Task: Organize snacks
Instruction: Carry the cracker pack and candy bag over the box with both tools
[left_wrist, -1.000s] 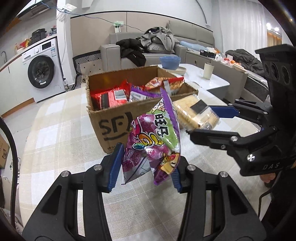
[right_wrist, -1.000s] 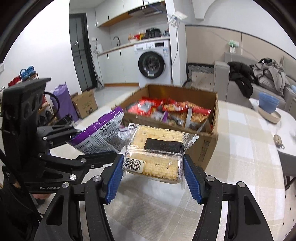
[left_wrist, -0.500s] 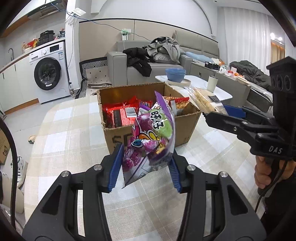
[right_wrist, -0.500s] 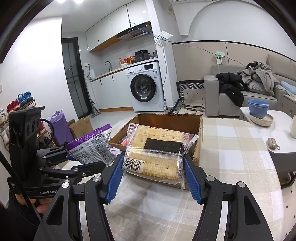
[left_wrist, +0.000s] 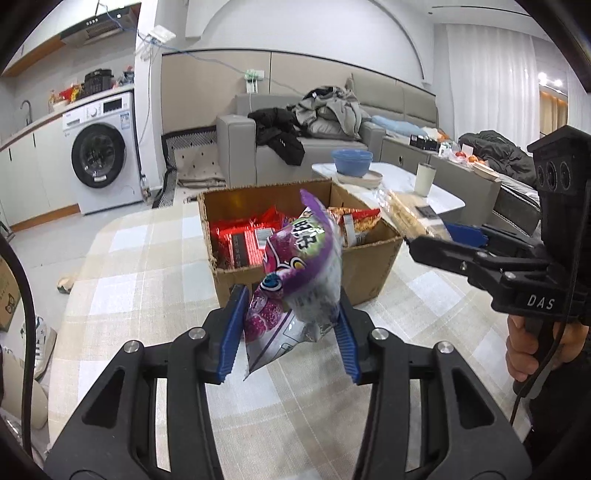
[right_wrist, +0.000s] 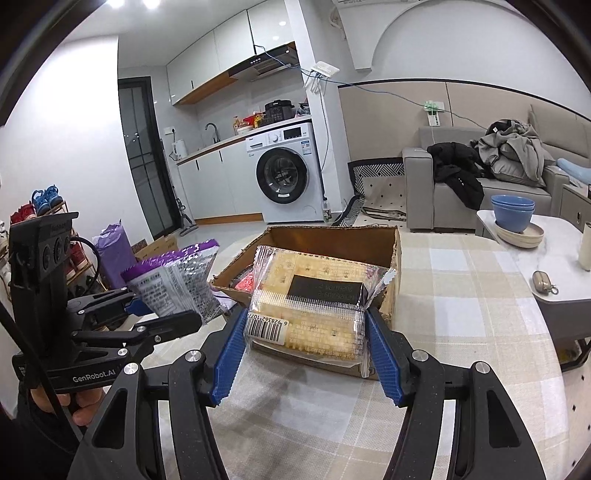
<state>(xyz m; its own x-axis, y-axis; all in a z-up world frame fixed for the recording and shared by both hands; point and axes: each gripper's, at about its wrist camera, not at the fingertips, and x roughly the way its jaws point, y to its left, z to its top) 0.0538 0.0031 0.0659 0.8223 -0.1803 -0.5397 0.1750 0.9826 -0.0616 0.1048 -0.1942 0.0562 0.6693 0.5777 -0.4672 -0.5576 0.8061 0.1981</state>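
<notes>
Gripping a crumpled purple snack bag (left_wrist: 299, 284) in the left gripper (left_wrist: 291, 328), blue pads closing on its lower half, silver back showing beneath the cartoon print, top corner sticking up and tilting toward the box. Clamping a clear pack of pale crackers (right_wrist: 310, 302) flat in the right gripper (right_wrist: 306, 350), pads pressing both short ends, barcode label facing the camera, dark label on top. Hanging both packs in the air just before the near wall of an open cardboard box (left_wrist: 369, 266), already holding red and orange packets (left_wrist: 243, 243). Standing on a checked tablecloth (left_wrist: 147, 266), box well in from the table's edges, bare cloth lying open to its left and right. Sitting farther off: a blue bowl (right_wrist: 513, 210) on a white side table (right_wrist: 554, 240), a washing machine (left_wrist: 103, 155), a grey sofa (left_wrist: 332, 147) heaped with clothes.
</notes>
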